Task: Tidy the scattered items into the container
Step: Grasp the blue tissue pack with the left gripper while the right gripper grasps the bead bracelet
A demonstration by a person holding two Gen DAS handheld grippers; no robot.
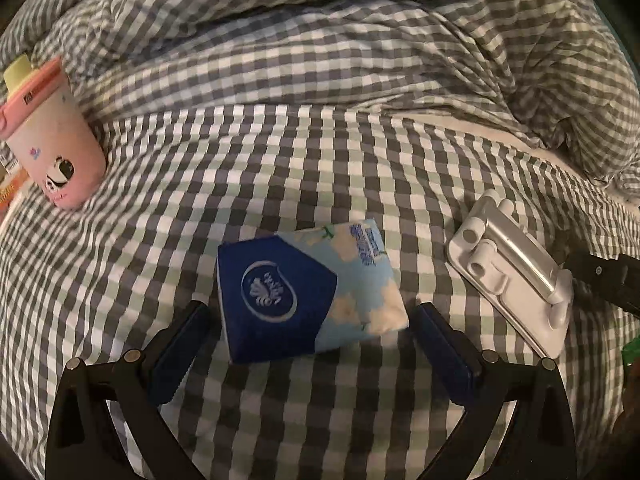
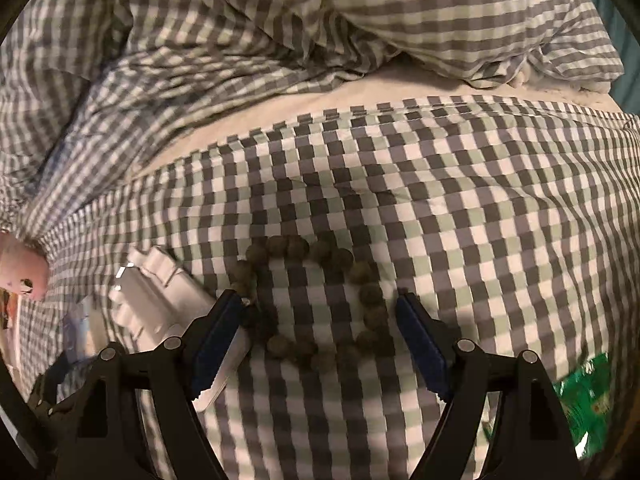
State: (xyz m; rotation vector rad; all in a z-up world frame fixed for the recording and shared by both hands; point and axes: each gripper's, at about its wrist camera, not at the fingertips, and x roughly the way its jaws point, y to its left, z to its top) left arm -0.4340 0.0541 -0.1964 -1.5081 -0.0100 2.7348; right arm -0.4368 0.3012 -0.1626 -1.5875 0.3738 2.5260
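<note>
A blue tissue pack (image 1: 308, 292) lies on the checked bed sheet, and my left gripper (image 1: 312, 320) is open around its near end, one finger on each side, not touching it. A white folding phone stand (image 1: 516, 276) lies to its right; it also shows in the right wrist view (image 2: 160, 300). A pink panda cup (image 1: 60, 148) lies tilted at the far left. A loop of dark brown beads (image 2: 316, 300) lies on the sheet, and my right gripper (image 2: 320, 308) is open around it, the left finger touching the beads. No container shows.
A rumpled checked duvet (image 1: 320, 40) is heaped along the back of the bed. A green packet (image 2: 588, 392) lies at the right edge. Orange boxes (image 1: 10, 192) sit behind the cup. The other gripper's black tip (image 1: 608, 276) reaches in beside the stand.
</note>
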